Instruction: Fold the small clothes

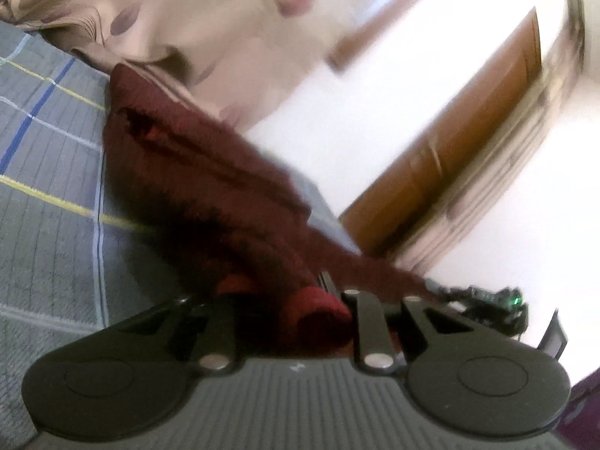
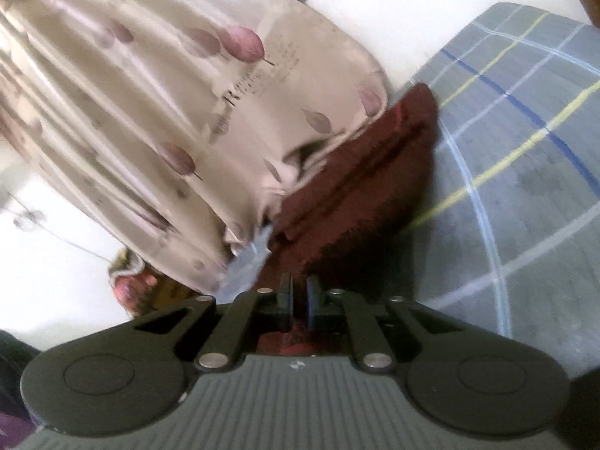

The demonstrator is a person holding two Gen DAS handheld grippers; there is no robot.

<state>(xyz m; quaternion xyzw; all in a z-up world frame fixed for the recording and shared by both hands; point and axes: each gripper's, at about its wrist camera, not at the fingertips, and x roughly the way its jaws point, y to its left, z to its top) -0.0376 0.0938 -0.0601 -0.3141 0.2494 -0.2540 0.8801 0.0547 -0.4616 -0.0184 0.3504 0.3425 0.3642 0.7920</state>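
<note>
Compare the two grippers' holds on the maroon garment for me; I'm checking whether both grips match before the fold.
The left gripper has thick bunched rolls of the maroon garment piled between and over its fingers, hiding them; the right gripper shows both blue-padded fingers plainly, nearly together, pinching a thin edge. The left view is more blurred than the right. Both hold the same garment, lifted off the grey checked bedsheet.

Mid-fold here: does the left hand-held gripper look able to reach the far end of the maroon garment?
Probably not right now. The left hand-held gripper seems clamped on the maroon garment's near end, bunched between its fingers, so it would have to let go first. The path along the bedsheet looks unobstructed.
</note>
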